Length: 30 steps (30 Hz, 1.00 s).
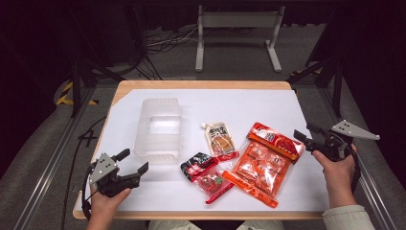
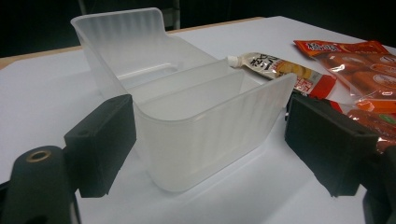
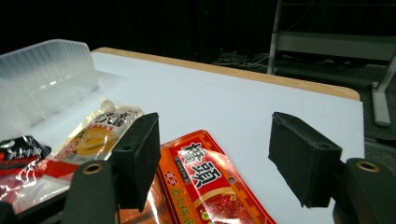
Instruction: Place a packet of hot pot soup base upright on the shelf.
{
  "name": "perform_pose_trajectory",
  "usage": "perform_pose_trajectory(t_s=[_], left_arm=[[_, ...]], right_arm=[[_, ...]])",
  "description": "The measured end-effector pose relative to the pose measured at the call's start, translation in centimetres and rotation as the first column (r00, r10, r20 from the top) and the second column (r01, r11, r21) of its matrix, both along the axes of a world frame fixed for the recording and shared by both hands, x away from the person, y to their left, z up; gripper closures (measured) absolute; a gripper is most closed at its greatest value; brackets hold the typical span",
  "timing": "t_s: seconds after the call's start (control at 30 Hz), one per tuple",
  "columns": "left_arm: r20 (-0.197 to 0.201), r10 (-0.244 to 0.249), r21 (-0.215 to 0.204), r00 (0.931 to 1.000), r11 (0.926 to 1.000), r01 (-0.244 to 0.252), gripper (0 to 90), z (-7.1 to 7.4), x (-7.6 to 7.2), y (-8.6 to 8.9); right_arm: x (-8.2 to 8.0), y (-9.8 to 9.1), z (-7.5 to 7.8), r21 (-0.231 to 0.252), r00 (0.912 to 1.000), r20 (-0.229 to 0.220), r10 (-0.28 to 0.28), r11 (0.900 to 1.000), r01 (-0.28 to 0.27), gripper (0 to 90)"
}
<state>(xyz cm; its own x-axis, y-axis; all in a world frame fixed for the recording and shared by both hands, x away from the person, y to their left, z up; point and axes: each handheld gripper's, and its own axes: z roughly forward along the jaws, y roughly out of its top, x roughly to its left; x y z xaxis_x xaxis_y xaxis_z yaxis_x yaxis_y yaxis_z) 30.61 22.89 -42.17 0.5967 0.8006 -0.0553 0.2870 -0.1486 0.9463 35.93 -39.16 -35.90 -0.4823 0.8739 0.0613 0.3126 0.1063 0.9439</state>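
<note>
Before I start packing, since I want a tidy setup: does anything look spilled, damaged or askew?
Nothing spilled or torn. The snack packets lie loosely overlapped: the small black-and-red packet and the spouted pouch against the large orange bag. The translucent bin stands upright, empty.

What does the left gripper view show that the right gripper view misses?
Left gripper view: the bin's inside, with a divider across it, and its near curved wall standing between the open left gripper's jaws, untouched.

Right gripper view: the red header of the orange pack under the open right gripper, the black-and-red pack at the left edge, and the grey stand beyond the table.

Both: the bin, the spouted pouch, the orange pack and the white table.
</note>
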Motion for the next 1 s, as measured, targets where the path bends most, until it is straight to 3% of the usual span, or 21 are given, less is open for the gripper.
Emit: perform_pose_trajectory(t_s=[0.23, 0.3, 0.57, 0.67, 0.9, 1.0], left_arm=[[-0.002, 0.003, 0.001, 1.0000, 1.0000, -0.003, 17.5, 0.0, 0.0, 0.0], [-0.001, -0.001, 0.002, 1.0000, 1.0000, 0.001, 17.5, 0.0, 0.0, 0.0], [-0.009, 0.001, 0.008, 1.0000, 1.0000, -0.001, 17.2, -0.1, 0.2, -0.1], [-0.010, 0.003, 0.011, 0.9999, 0.9999, -0.003, 17.3, -0.1, 0.2, 0.0], [-0.021, -0.001, 0.013, 0.9998, 0.9999, 0.002, 17.2, -0.2, 0.3, -0.1], [-0.021, -0.001, 0.014, 0.9998, 0.9999, 0.001, 17.2, -0.2, 0.3, -0.1]], right_arm=[[0.6, -0.2, -0.3, -0.020, 1.0000, 0.007, 0.001, 0.9998, -0.001, 33.1], [0.8, -0.6, -0.8, -0.043, 0.9997, 0.001, -0.026, 0.9987, 0.026, 33.8], [1.8, -2.1, -3.1, -0.051, 0.9942, -0.084, -0.066, 0.9968, 0.062, 31.8], [2.2, -2.3, -3.9, -0.029, 0.9887, -0.131, -0.072, 0.9972, 0.069, 31.6], [2.9, -2.2, -5.3, -0.062, 0.9741, -0.211, -0.081, 0.9957, 0.069, 31.3], [3.1, -2.4, -5.8, -0.050, 0.9674, -0.242, -0.076, 0.9966, 0.066, 31.6]])
